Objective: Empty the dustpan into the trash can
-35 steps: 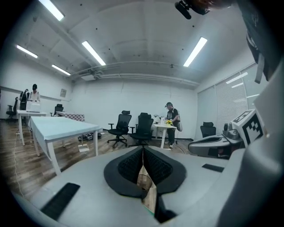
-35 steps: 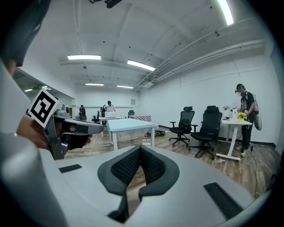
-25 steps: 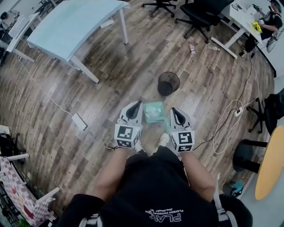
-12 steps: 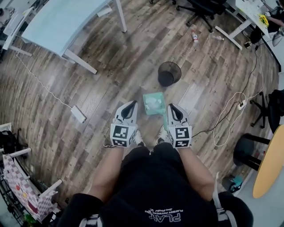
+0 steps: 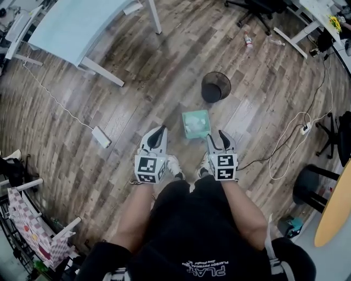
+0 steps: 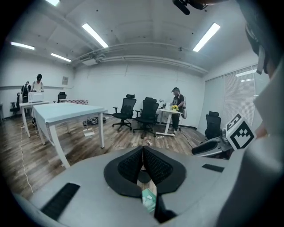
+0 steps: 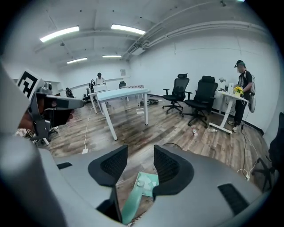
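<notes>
A teal dustpan (image 5: 196,123) with white scraps in it lies on the wood floor in front of the person's shoes. A black mesh trash can (image 5: 215,86) stands just beyond it. My left gripper (image 5: 158,131) hangs left of the pan, its jaws shut on nothing (image 6: 143,153). My right gripper (image 5: 221,135) hovers at the pan's right, over the handle end. In the right gripper view its jaws are opening (image 7: 140,162). The dustpan (image 7: 145,181) and its handle show below, between the jaws, and the pads do not press on it.
A light blue table (image 5: 77,24) stands at the far left, with office chairs (image 5: 258,6) at the far right. White cables (image 5: 299,131) and a power strip (image 5: 102,137) lie on the floor. A bottle (image 5: 249,40) lies beyond the can. A stool (image 5: 310,186) is at my right.
Both grippers have sunk toward the floor and drawn back toward the person's shoes. The dustpan now lies ahead of their tips instead of between them.
</notes>
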`<state>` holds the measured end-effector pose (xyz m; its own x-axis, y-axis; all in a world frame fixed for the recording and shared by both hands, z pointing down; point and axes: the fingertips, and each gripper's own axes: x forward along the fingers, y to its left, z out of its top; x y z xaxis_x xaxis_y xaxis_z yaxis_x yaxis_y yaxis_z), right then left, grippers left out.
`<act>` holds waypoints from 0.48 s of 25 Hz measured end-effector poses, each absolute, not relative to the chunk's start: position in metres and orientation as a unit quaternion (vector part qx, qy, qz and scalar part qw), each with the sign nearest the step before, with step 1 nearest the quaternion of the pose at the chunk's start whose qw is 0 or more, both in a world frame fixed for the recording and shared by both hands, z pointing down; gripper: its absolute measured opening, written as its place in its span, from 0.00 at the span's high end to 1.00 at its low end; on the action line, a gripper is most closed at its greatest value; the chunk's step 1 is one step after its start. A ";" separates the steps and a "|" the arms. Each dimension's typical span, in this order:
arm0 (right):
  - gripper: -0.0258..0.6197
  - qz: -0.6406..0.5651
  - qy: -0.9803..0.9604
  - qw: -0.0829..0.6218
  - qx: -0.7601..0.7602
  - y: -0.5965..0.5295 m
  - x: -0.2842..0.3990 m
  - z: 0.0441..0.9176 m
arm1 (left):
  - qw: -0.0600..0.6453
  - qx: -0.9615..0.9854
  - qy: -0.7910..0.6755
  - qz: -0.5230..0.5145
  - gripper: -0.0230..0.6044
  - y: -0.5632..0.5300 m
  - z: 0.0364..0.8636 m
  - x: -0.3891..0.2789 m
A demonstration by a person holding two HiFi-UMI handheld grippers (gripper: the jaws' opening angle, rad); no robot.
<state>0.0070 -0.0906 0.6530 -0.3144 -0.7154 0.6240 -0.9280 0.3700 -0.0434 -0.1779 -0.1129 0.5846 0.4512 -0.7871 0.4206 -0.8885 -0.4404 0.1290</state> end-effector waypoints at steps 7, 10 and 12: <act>0.59 0.253 -0.766 0.303 0.507 -0.082 0.004 0.707 | 0.180 0.825 -0.508 0.171 0.93 -0.107 0.604 -0.196; 0.58 0.272 -0.754 0.323 0.503 -0.076 0.003 0.728 | 0.186 0.823 -0.507 0.175 0.93 -0.105 0.608 -0.197; 0.58 0.286 -0.743 0.338 0.502 -0.072 0.009 0.743 | 0.190 0.822 -0.508 0.172 0.93 -0.105 0.611 -0.193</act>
<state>0.0093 -0.0722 0.7427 -0.2680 -0.5529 0.7890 -0.9392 0.3324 -0.0861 -0.1929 -0.1047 0.6111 0.4241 -0.7704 0.4761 -0.9011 -0.4116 0.1366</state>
